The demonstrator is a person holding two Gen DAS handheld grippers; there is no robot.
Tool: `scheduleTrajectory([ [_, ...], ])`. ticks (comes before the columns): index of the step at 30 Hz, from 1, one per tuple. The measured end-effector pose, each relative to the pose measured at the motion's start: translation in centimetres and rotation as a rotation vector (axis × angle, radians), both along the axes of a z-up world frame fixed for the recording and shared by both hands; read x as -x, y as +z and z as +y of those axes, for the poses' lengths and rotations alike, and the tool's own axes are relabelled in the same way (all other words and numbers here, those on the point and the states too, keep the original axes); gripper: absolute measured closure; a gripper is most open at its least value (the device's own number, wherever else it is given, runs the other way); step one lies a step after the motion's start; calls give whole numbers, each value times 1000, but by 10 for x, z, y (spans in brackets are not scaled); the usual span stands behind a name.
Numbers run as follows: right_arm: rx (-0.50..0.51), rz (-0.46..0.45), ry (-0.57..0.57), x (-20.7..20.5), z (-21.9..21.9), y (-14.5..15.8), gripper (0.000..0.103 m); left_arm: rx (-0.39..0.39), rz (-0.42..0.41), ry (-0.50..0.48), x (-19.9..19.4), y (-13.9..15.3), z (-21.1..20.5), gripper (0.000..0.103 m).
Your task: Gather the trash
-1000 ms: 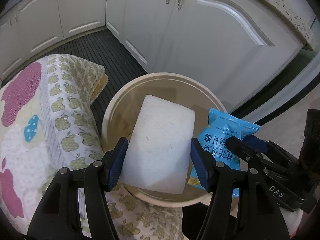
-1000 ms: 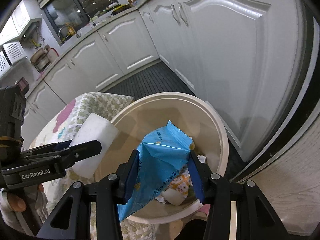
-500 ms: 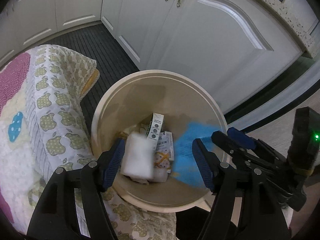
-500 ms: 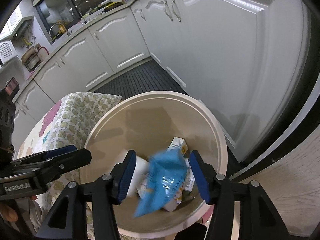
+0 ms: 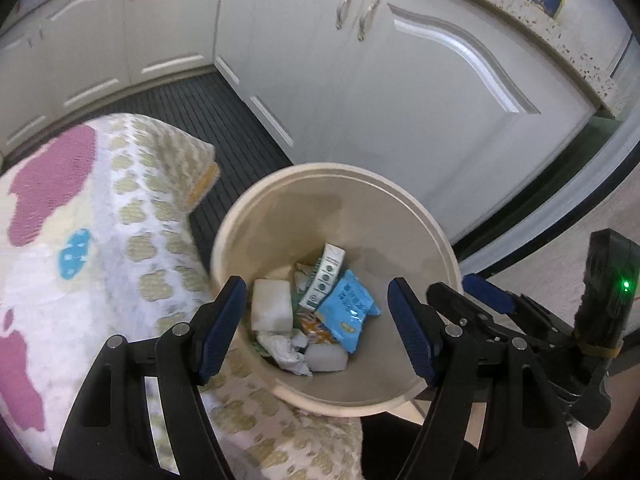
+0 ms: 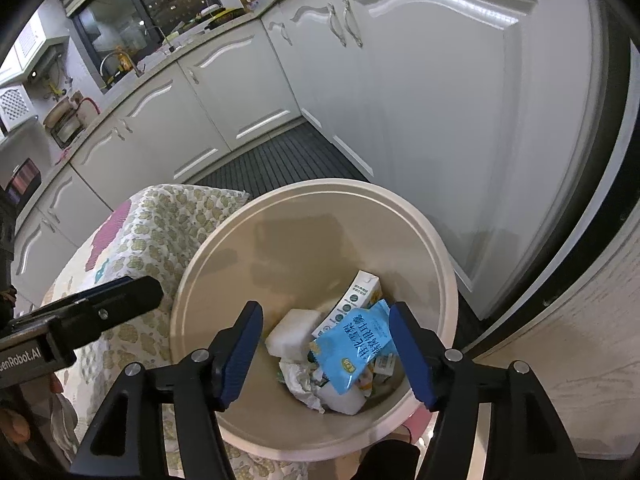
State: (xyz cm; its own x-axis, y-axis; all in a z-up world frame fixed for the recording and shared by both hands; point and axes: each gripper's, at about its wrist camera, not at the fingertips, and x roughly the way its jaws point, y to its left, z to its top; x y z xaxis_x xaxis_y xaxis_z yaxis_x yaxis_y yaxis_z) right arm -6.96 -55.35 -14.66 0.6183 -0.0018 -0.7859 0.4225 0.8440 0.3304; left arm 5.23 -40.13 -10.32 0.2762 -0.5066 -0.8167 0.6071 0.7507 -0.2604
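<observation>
A round beige trash bin (image 5: 280, 208) (image 6: 224, 240) stands on the floor below both grippers. At its bottom lie a white sponge block (image 5: 271, 310) (image 6: 290, 332), a blue snack packet (image 5: 348, 310) (image 6: 354, 350), a small white carton (image 5: 326, 276) (image 6: 356, 296) and crumpled paper (image 5: 286, 350) (image 6: 300, 382). My left gripper (image 5: 316, 328) is open and empty above the bin. My right gripper (image 6: 326, 354) is open and empty above the bin too; it also shows in the left wrist view (image 5: 480, 300).
A table covered with an apple-pattern cloth (image 5: 80, 260) (image 6: 140, 240) touches the bin's left side. White kitchen cabinets (image 5: 400, 100) (image 6: 440, 120) stand behind the bin. A dark ribbed floor mat (image 5: 200, 116) (image 6: 280, 160) lies in front of them.
Both grippers opened. The white sponge block fell from the left gripper and the blue packet from the right gripper into the bin. Both grippers have risen slightly.
</observation>
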Motion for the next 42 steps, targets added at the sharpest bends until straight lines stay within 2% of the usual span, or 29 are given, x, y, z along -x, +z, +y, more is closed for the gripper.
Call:
scheduleTrajectory([
  [5, 35, -33, 5, 5, 14, 14, 37, 8, -69, 80, 5, 15, 27, 31],
  [10, 65, -74, 15, 6, 35, 34, 29, 30, -144, 144, 13, 32, 60, 31],
  [17, 89, -144, 31, 7, 67, 62, 28, 49, -258, 194, 33, 63, 110, 31],
  [22, 114, -190, 51, 10, 94, 85, 27, 0, -374, 267, 50, 84, 137, 31],
  [29, 187, -252, 58, 16, 128, 110, 24, 51, -395, 311, 64, 102, 171, 31],
  [31, 210, -273, 57, 19, 135, 117, 16, 62, -404, 323, 68, 107, 178, 31],
  [35, 243, -314, 60, 25, 149, 131, 15, 77, -448, 342, 78, 119, 190, 31],
  [42, 277, -365, 44, 37, 165, 145, 6, 85, -520, 338, 94, 134, 198, 31],
])
